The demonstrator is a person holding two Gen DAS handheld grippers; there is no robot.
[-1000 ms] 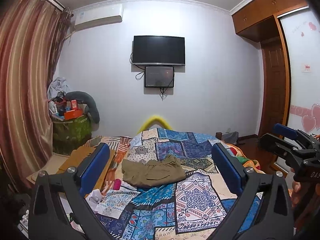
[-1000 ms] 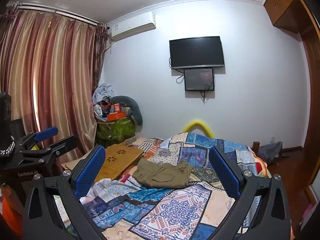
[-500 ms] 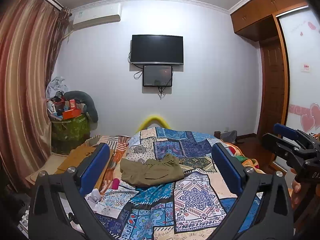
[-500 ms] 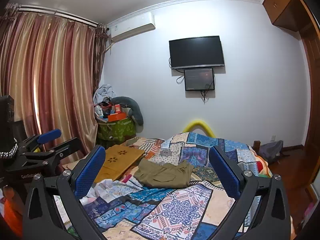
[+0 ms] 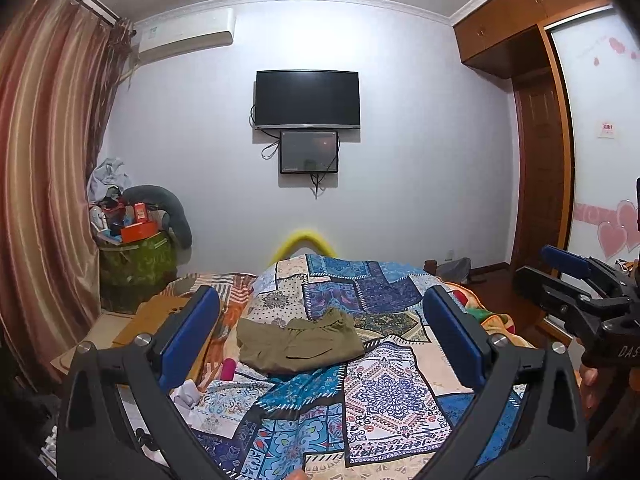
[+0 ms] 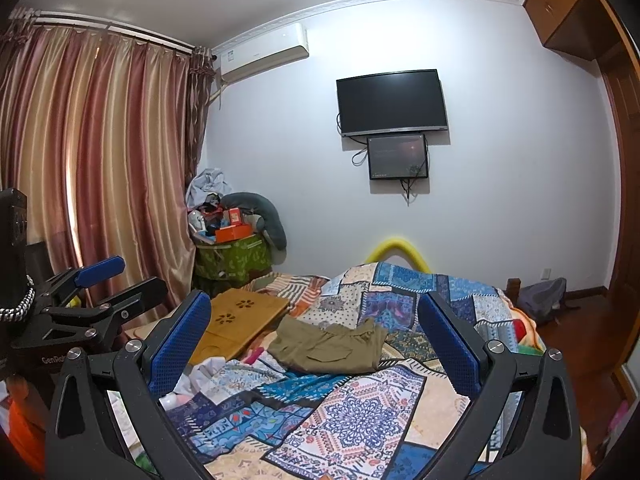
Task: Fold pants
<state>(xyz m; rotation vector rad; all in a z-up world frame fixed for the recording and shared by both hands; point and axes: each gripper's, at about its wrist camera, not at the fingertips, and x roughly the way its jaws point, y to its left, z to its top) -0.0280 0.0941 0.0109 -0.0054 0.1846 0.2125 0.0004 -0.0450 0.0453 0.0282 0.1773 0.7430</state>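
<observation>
Olive-green pants (image 5: 298, 344) lie in a folded, slightly rumpled stack on the patchwork bedspread (image 5: 384, 392), some way ahead of both grippers; they also show in the right wrist view (image 6: 330, 346). My left gripper (image 5: 322, 340) is open and empty, held above the near part of the bed. My right gripper (image 6: 316, 344) is open and empty too. Each gripper shows at the edge of the other's view: the right one (image 5: 576, 292) at right, the left one (image 6: 100, 288) at left.
A wooden lap table (image 6: 236, 324) lies left of the pants. A green bin piled with clutter (image 5: 136, 256) stands by the curtain (image 5: 44, 200). A TV (image 5: 307, 99) hangs on the far wall. A wardrobe (image 5: 536, 184) stands at right. White cloth (image 5: 188, 394) lies near left.
Both views drift slightly; the left wrist view has shifted so the scene sits a bit more left and lower. The pants lie still and both grippers stay open.
</observation>
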